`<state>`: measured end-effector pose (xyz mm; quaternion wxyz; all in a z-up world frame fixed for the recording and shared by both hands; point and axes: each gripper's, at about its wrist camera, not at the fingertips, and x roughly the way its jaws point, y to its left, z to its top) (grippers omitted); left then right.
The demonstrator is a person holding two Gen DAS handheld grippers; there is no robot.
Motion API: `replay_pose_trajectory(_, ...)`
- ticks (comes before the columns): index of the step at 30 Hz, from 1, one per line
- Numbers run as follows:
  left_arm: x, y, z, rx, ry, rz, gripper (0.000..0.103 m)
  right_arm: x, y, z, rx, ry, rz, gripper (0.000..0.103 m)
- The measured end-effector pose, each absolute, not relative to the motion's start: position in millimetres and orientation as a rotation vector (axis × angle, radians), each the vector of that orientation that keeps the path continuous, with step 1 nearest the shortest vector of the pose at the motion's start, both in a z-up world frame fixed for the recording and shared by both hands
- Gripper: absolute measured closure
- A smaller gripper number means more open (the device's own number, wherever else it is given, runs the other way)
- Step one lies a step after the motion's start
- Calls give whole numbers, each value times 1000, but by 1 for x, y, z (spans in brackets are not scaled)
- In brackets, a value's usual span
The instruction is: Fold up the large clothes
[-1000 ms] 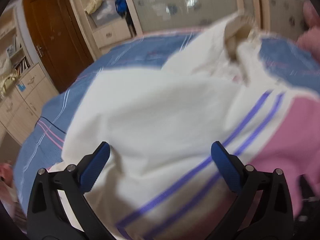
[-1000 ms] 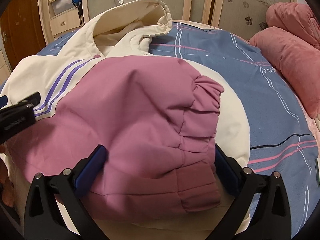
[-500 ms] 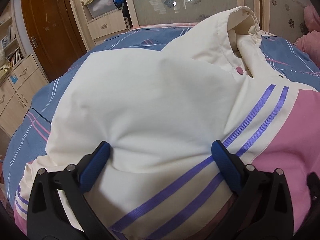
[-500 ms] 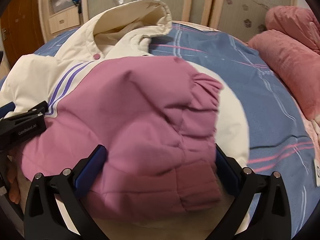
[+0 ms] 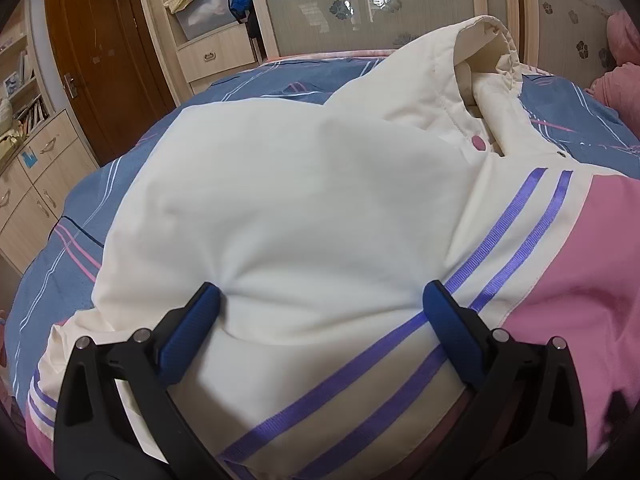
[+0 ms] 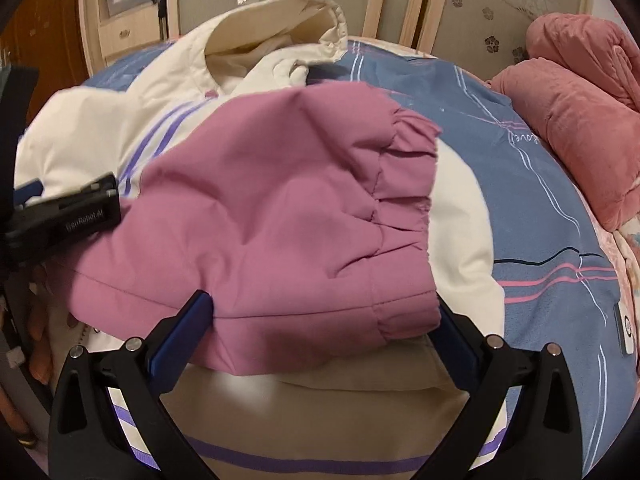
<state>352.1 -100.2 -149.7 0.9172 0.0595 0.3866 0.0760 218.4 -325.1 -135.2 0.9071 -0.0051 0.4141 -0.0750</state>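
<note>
Both grippers, left gripper and right gripper, fingers spread wide, gripping nothing, over the hooded jacket. Best press the pink sleeve flat across the jacket's chest before the next fold.

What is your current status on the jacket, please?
Left gripper open on white sleeve. Right gripper open around pink sleeve. Jacket part-folded. Nothing obstructing.

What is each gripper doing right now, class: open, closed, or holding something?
Left gripper: jaws wide open, straddling the cream part of the jacket, gripping nothing.
Right gripper: jaws wide open around the pink sleeve, not clamped.
</note>
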Motion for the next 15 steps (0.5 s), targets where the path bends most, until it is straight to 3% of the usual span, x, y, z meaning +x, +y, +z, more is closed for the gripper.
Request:
replay_pose_trajectory(4,352,-100,-150,119,794,156,2,199,-332,-104,-1,672,-232,1)
replay_pose_trajectory(6,352,-100,-150,120,793,156,2,208,-336,-112,-10,725,-241,1)
replay_pose_trajectory(8,352,-100,-150,119,793,155,2,232,-343,-144,21,913,-198,1)
replay_pose_trajectory(15,352,-102,-149,121,791,158,2,234,-334,-144,-42,883,-208,1)
